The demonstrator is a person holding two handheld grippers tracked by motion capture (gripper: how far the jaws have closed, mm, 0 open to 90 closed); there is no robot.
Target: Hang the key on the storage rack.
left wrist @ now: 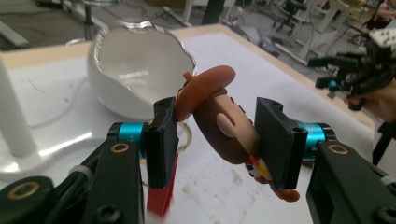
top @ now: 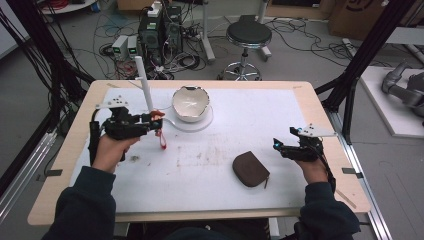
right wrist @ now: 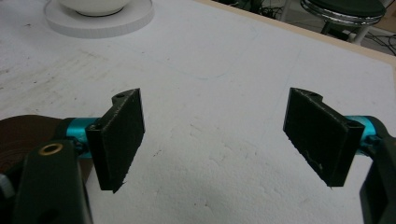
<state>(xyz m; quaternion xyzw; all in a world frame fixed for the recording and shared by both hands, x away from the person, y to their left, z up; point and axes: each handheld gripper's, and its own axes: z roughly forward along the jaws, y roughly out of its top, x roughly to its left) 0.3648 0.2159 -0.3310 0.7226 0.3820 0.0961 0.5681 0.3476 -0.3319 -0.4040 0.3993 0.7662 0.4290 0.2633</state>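
My left gripper (left wrist: 217, 135) is shut on a small brown toy figure (left wrist: 219, 116) with a wide orange-brown hat, held tilted above the mat. A red strap (left wrist: 161, 191) and a key ring hang from it. In the high view the left gripper (top: 154, 120) holds the toy figure (top: 157, 116) just left of a white eggshell-shaped bowl (top: 190, 102), with the red strap (top: 162, 140) dangling. The bowl (left wrist: 135, 70) stands right behind the toy. My right gripper (top: 276, 145) (right wrist: 212, 135) is open over bare mat, beside a brown pouch (top: 250, 169) (right wrist: 18, 135).
The bowl sits on a round white base (top: 192, 125) (right wrist: 100, 21) with a white upright pole (top: 144, 82) (left wrist: 11, 116) at its left. A white mat (top: 215, 150) covers the wooden table. A stool (top: 248, 35) and computer boxes stand beyond the far edge.
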